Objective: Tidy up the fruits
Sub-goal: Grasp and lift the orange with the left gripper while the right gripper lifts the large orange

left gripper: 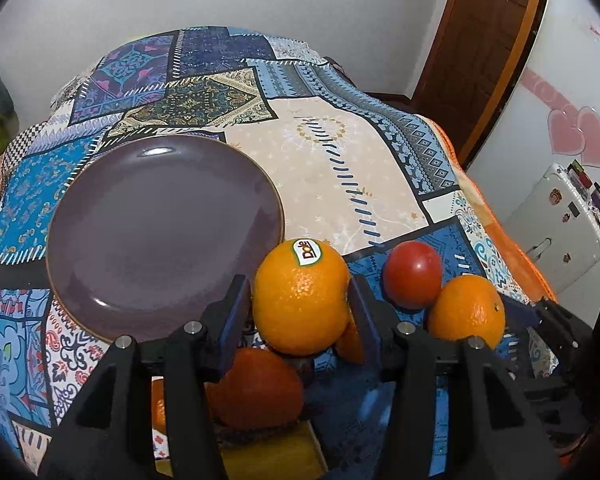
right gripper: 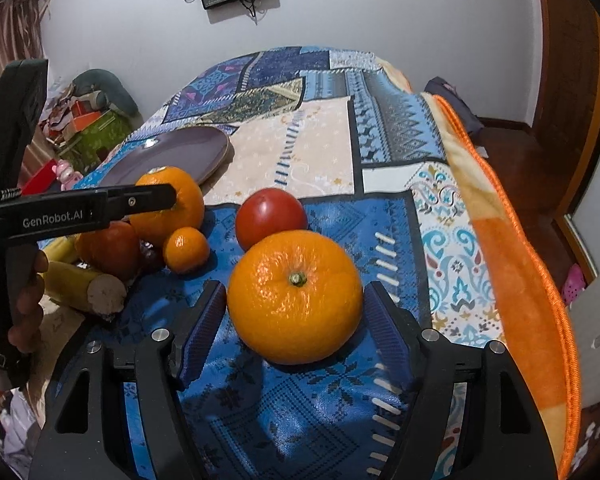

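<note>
My left tongs (left gripper: 300, 300) point steeply down and away from me, their blue-padded jaws standing on either side of a round orange fruit; the right pad looks to touch its skin, the left shows a thin gap. From the right camera the same tool comes in from the left as a black bar, with a hand (right gripper: 26, 300) wrapped round its grip, fingers curled. My right tongs (right gripper: 296, 312) also tilt down, jaws spread wide of another orange, neither pad touching it.
</note>
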`<state>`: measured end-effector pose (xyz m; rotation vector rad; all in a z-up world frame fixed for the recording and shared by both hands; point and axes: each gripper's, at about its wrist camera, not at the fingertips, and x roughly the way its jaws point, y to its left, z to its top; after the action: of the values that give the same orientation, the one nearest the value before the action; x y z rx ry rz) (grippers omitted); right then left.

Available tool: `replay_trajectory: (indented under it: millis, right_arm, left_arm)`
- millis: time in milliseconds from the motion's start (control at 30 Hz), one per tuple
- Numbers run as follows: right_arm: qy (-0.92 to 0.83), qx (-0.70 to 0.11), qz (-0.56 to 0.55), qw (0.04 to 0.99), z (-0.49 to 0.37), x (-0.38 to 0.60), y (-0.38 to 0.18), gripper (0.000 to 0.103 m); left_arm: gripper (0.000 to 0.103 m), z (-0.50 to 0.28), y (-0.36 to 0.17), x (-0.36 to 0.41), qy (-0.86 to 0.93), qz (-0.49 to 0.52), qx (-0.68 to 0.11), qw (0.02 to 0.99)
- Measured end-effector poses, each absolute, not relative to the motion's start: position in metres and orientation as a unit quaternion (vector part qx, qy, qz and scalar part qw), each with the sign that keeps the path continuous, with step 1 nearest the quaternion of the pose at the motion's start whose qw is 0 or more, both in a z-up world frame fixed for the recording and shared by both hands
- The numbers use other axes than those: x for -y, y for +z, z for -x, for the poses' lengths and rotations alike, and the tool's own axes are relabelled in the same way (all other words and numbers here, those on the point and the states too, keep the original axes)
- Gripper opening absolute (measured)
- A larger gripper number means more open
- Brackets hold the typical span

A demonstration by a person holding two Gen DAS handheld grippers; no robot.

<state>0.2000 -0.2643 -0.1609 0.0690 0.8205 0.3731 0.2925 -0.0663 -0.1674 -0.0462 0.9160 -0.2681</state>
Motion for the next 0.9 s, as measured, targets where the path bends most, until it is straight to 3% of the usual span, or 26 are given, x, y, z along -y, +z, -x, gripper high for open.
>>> replay_trajectory:
  millis: [333,900]
  right_arm:
    - [0.184,-0.415,-0.033,0.89,-0.201,0.263,-0.172,0.069]
    - [0.168,-0.394,-0.037,0.903,-0.196,0.265,-0.161,0.066]
  left_arm:
    - [0.058,-0.297,-0.179,0.082,-0.132,-0.004,-0.453,0.882]
    - [0.05,-0.282,-0.166,0.077,-0.128,0.006,-0.427,0.895]
